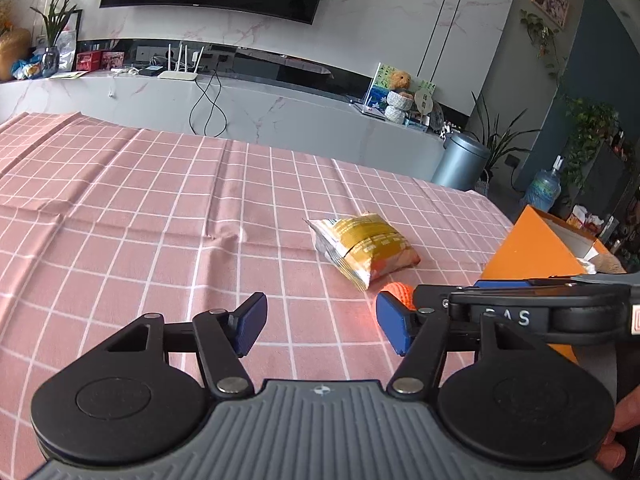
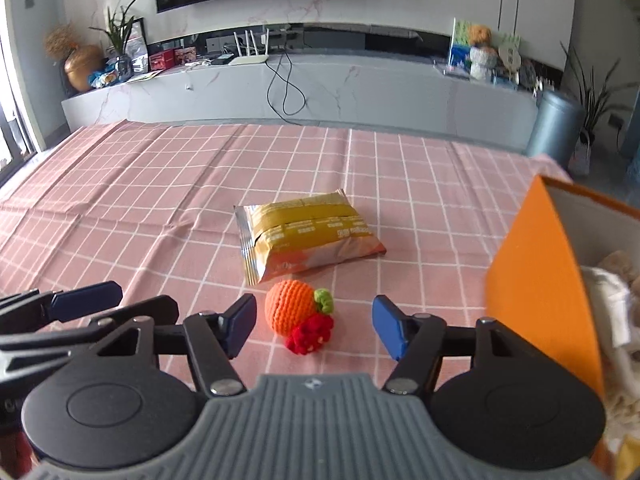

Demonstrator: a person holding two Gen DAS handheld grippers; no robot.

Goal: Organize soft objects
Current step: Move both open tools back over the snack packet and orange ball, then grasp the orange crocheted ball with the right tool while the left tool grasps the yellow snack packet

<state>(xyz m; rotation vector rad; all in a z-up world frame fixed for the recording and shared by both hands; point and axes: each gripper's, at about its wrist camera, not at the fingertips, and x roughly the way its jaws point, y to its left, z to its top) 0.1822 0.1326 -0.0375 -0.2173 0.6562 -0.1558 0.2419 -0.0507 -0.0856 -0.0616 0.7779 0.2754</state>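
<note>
Ribbed grey plastic and two black discs fill the bottom of both views: those are the bodies of your grippers. Your right gripper [image 2: 314, 326] has its blue, flat-faced pads well apart, with nothing pressed between them. A crocheted orange [image 2: 290, 306] lies on the cloth in the gap ahead of them, low in the centre of the right wrist view; it is round and knobbly, with a green leaf on its right side. Touching its lower right is a small red crocheted berry [image 2: 310, 334]. Neither pad touches them.

Your left gripper [image 1: 322, 322] is also open and empty, with only bare cloth between its pads. In the right wrist view its dark blue fingertip shows at the left edge.

Just beyond the orange sits a snack bag [image 2: 306, 232], a puffy pillow of crinkled foil, yellow with an orange-pink end, with serrated seals at both ends. It lies flat at the middle of the frame.

At the right edge stands an orange box [image 2: 536, 280] with smooth card walls and a white inside. Pale, soft things lie in it; what they are is too blurred to say.

Everything rests on a tablecloth [image 2: 140, 200], pink with a white grid, lightly creased.
</note>
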